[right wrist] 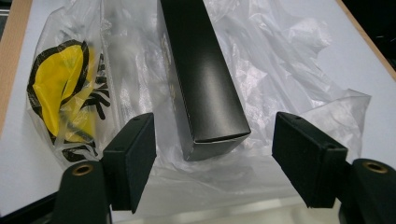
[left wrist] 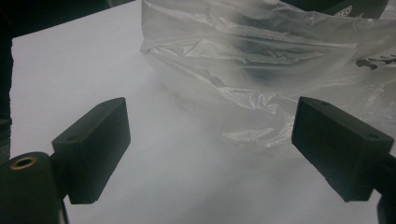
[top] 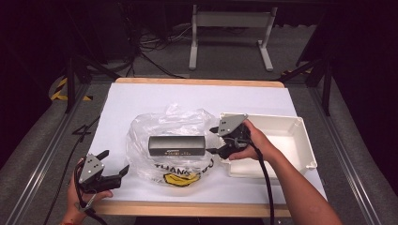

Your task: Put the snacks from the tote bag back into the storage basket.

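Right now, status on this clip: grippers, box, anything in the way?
Both hand-held grippers open: left, right. Black box lies on plastic bag, ungripped. White tray beside it.

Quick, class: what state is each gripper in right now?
Left gripper: open, holding nothing, near the bag.
Right gripper: open, holding nothing, jaws either side of the box end.

White-topped table (top: 141,101) carries plastic bag (top: 155,126) and white tray (top: 300,140).
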The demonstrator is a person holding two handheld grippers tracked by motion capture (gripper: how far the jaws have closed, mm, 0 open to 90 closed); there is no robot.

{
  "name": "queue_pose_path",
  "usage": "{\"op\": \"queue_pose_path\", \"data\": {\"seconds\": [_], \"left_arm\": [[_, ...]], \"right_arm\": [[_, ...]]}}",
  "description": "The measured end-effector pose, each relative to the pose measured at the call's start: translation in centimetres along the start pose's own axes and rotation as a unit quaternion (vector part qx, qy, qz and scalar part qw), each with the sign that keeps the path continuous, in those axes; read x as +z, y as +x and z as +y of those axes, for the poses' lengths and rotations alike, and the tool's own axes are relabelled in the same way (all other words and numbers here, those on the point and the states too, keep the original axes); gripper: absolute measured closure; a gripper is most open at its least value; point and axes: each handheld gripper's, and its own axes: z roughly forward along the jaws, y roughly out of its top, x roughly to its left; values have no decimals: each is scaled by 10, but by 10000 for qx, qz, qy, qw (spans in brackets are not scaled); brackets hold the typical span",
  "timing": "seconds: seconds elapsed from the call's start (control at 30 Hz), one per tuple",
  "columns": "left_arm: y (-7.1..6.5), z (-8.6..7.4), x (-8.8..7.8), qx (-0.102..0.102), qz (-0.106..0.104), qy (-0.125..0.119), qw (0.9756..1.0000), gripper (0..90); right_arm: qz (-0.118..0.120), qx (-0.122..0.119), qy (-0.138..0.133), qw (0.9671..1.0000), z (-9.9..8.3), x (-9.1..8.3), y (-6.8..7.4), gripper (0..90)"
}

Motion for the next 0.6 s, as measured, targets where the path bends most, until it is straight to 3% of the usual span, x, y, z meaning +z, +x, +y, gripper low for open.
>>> {"op": "queue_pose_path", "data": {"seconds": [0.6], "left_arm": [[0,1,1,11,-19,-1,10000,125]], "right_arm": [[380,-359,401,9978,22,31,-1,323]]}}
